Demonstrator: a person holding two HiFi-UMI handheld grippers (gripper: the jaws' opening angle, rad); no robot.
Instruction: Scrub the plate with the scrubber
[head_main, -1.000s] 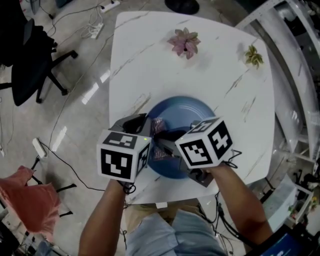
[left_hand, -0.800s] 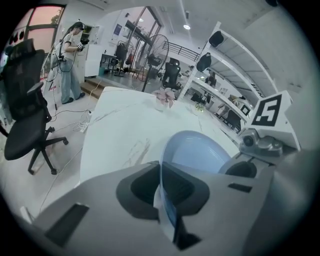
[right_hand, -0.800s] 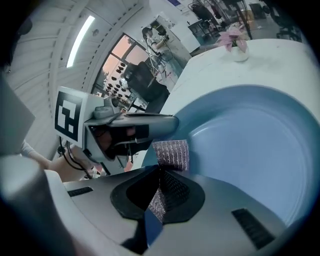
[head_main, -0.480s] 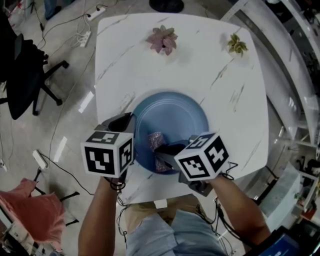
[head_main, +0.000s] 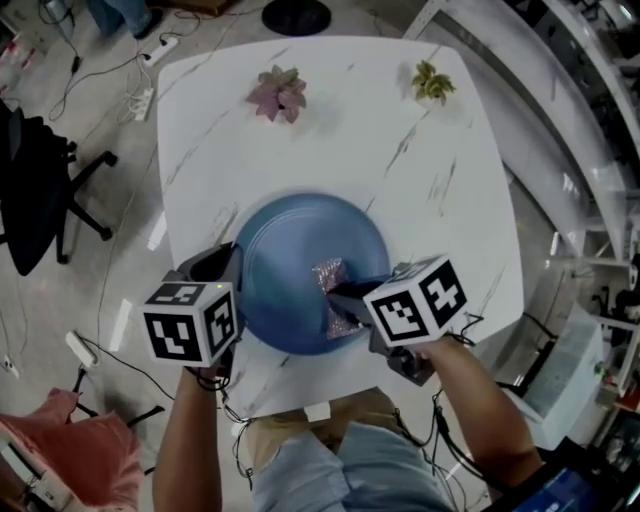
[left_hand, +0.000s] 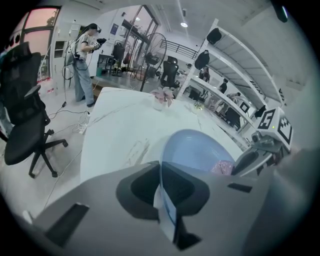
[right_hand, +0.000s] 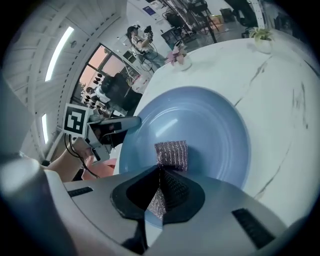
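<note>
A blue plate (head_main: 290, 250) lies on the near part of the white table (head_main: 430, 200). My left gripper (head_main: 230, 268) is shut on the plate's left rim; in the left gripper view the rim (left_hand: 165, 200) stands edge-on between the jaws. My right gripper (head_main: 336, 292) is shut on a pinkish mesh scrubber (head_main: 329, 274). The scrubber presses on the plate's near right part. In the right gripper view the scrubber (right_hand: 171, 154) sticks out from the jaws onto the plate (right_hand: 205, 120). The scrubber (left_hand: 222, 167) also shows in the left gripper view.
A pink succulent (head_main: 278, 93) and a small green plant (head_main: 432, 82) stand at the table's far side. A black office chair (head_main: 40, 190) and cables are on the floor at left, a pink cloth (head_main: 40, 460) at lower left, shelving (head_main: 590, 200) at right.
The scrubber has slid across the plate from its left part to its near right part with my right gripper. My left gripper still holds the left rim.
</note>
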